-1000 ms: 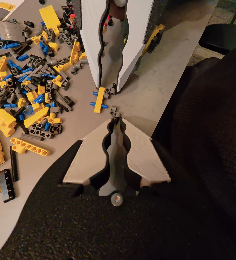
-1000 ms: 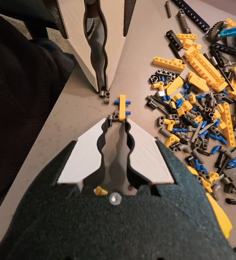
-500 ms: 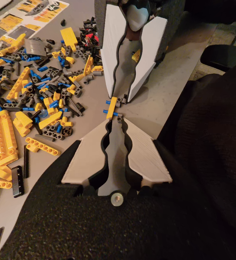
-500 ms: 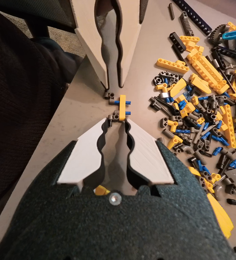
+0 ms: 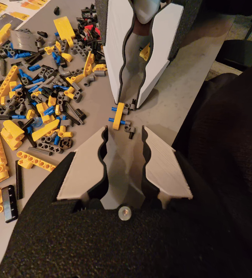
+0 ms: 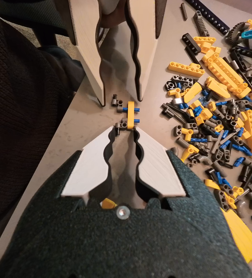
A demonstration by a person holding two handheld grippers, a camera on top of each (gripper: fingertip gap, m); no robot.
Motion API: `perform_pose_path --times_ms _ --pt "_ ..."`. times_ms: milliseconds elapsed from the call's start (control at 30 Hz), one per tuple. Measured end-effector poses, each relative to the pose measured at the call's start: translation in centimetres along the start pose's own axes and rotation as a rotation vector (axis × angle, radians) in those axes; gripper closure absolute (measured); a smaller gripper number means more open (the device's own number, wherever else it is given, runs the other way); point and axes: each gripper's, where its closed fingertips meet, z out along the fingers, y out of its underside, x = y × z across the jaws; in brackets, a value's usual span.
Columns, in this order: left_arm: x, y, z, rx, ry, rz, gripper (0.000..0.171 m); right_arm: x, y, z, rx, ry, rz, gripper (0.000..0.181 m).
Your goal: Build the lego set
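Note:
A short yellow beam [image 5: 119, 115] with two blue pins and small grey connectors lies on the grey table [image 5: 167, 90] between both grippers. My right gripper [image 6: 125, 127] is shut on one end of this assembly, pinching the yellow beam [image 6: 131, 115] and a grey connector [image 6: 123, 124]. It enters the left wrist view from the top [image 5: 126, 103]. My left gripper [image 5: 124, 127] is open and empty, its tips on either side of the assembly's other end. There, a grey connector with a black pin [image 5: 129, 129] sits on a blue pin. The left gripper also shows in the right wrist view [image 6: 121, 102].
A wide pile of loose yellow, grey, blue and black pieces [image 5: 39, 97] covers the table beside the grippers, and shows in the right wrist view [image 6: 212, 120]. Printed sheets [image 5: 2, 12] lie at the far corner. A person's dark knitted clothing [image 5: 227, 150] lies along the table edge. Left and right tips are no more than a few centimetres apart.
My left gripper carried the grey connector to the assembly's blue pin, then opened and let it go. My right gripper kept hold of the assembly.

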Motion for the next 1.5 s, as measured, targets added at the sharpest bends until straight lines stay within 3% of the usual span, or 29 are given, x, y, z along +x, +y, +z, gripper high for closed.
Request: perform_pose_path --times_ms 600,1000,1133,1500 --pt "-0.2 0.5 0.0 -0.033 0.007 0.011 0.128 0.3 -2.0 0.4 0.088 0.009 0.068 0.141" --pt "-0.1 0.4 0.1 -0.054 0.054 0.057 0.129 0.2 -1.4 1.3 0.003 0.008 0.077 0.144" --pt "0.4 0.4 0.1 -0.052 0.075 0.058 0.138 0.1 -1.6 1.4 -0.005 -0.006 0.092 0.148" --pt "0.5 0.6 0.0 -0.048 0.065 0.050 0.142 0.0 -1.6 1.6 -0.024 -0.008 0.078 0.155"
